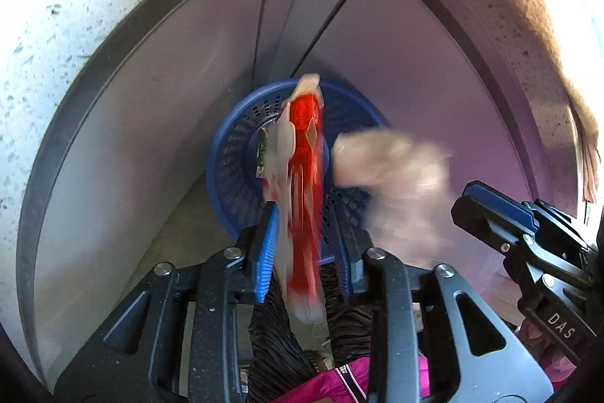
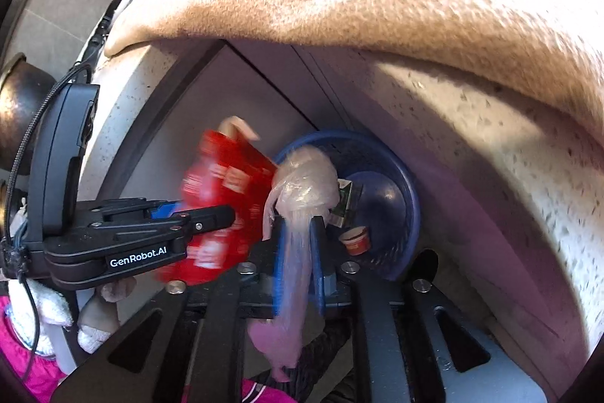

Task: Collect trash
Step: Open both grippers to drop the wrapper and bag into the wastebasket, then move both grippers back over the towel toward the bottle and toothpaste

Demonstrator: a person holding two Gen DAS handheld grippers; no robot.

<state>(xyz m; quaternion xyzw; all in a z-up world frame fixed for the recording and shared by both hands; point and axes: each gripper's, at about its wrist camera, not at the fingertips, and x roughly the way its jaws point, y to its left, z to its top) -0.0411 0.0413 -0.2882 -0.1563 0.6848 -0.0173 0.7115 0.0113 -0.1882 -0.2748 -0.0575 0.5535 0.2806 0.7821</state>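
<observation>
Trash hangs above the blue basket (image 1: 234, 153) that stands on the floor by the grey cabinet (image 1: 158, 93). The left gripper (image 1: 302, 233), directly over the basket, has its jaws set narrow with the red wrapper (image 1: 305, 153) blurred between the blue pads; whether they press on it cannot be told. The right gripper (image 2: 298, 244), also over the basket, likewise stands narrow around a streaked clear plastic bag (image 2: 305, 187). Inside the basket lie a small red paper cup (image 2: 355, 240) and a green packet (image 2: 345, 203).
</observation>
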